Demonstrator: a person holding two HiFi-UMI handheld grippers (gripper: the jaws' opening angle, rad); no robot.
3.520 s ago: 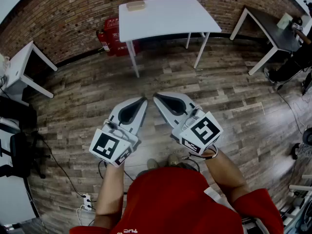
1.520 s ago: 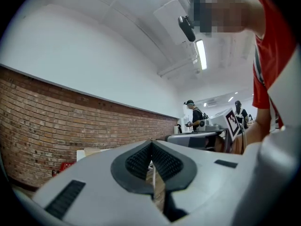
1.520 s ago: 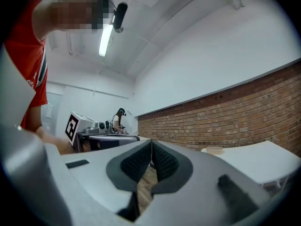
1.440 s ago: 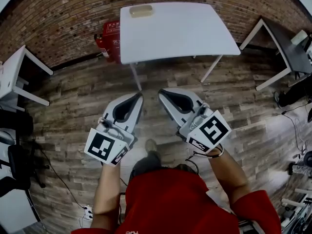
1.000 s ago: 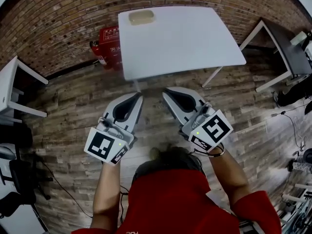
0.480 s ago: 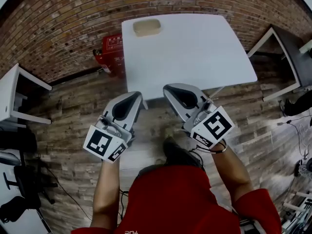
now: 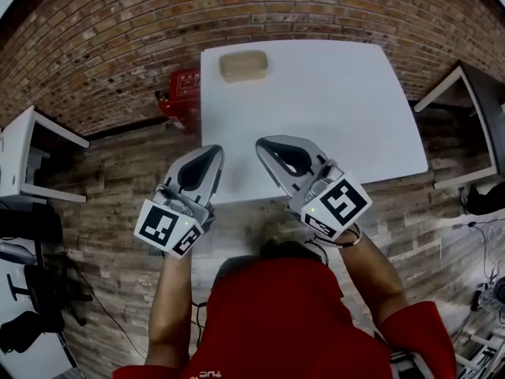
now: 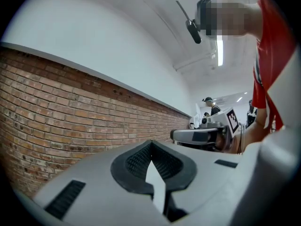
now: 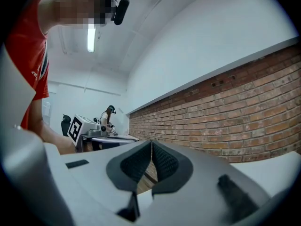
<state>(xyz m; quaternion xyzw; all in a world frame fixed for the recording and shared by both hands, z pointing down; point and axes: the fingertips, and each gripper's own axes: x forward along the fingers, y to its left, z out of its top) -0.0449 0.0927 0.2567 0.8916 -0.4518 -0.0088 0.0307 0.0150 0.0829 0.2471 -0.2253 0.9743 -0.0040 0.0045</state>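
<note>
**A:** How do the two tools stand?

**B:** The left tool (image 7: pixel 213 149) has its jaws together. In the left gripper view the ribbed black pads meet at the tips with nothing between them, and only the white of the bench (image 7: pixel 347 109) shows through the slit lower down. The right tool (image 7: pixel 260 143) is the same: pads closed tip to tip, and empty.

**A:** Where are they against the bench?

**B:** They are side by side, a little apart. The right tool's nose is over the bench top, and the left tool's nose is just over the bench's near left corner. Their rear ends hang over the wooden floor (image 7: pixel 110 204).

**A:** What lies nearest to them?

**B:** A tan tray (image 7: pixel 243 65), shallow, with rounded corners. It sits straight ahead of both tools, roughly in line with the gap between their noses. It is well apart from them, by the bench's far edge, and neither tool touches it.

**A:** And round about?

**B:** A brick wall (image 7: pixel 118 30) runs across ahead of both tools, beyond the tray. A red box (image 7: pixel 181 93) stands against that wall, forward and to the left of the left tool, partly hidden by the bench. A second white table (image 7: pixel 24 144) stands well off to the left of the left tool.
</note>
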